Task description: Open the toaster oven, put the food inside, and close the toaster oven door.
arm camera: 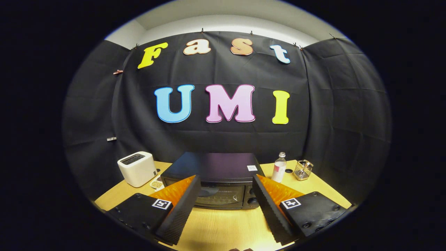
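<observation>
Your gripper (226, 195) was spread wide with nothing between its fingers, held above the near part of the wooden bench (223, 226). The toaster oven (212, 179) sat just ahead, framed in the gap between the two fingers, its dark top facing you and its glass door shut. You could see the knobs (251, 195) at the right end of its front. Left of the oven stood a white toaster (137, 168), and a small patterned item (156, 182) lay on the bench between the two, too small to tell what it was. Right of the oven stood a clear bottle (279, 167) with a pale label, and beyond it a wire-mesh holder (303, 169). Black cloth closed off the back of the booth behind everything.
</observation>
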A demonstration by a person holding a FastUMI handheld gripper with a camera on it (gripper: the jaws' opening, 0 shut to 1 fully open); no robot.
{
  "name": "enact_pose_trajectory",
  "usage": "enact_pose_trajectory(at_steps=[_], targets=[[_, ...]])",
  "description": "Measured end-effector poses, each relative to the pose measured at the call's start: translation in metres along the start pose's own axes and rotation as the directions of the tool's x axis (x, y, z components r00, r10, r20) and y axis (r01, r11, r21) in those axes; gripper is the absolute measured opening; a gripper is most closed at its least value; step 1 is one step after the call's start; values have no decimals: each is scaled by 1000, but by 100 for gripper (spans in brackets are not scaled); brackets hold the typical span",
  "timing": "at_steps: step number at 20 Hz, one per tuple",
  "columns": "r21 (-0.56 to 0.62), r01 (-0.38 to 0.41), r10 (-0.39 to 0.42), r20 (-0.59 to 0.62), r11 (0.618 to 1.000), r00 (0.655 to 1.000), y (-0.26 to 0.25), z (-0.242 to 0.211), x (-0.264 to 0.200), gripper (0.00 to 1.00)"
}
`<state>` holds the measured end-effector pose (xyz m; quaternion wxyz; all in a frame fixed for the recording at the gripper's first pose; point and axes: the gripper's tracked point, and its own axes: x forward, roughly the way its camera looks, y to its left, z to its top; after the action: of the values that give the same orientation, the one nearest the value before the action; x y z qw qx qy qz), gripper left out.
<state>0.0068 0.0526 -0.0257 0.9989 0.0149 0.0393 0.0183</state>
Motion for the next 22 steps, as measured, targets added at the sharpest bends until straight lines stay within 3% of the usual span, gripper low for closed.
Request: enact_pose_trajectory(at_steps=[8, 16, 22], targets=[[-37, -35, 34, -21, 999, 999, 35, -8, 44, 98], [-54, 22, -26, -75, 998, 997, 49, -38, 101, 98], [-51, 40, -47, -151, 998, 987, 51, -76, 117, 99]])
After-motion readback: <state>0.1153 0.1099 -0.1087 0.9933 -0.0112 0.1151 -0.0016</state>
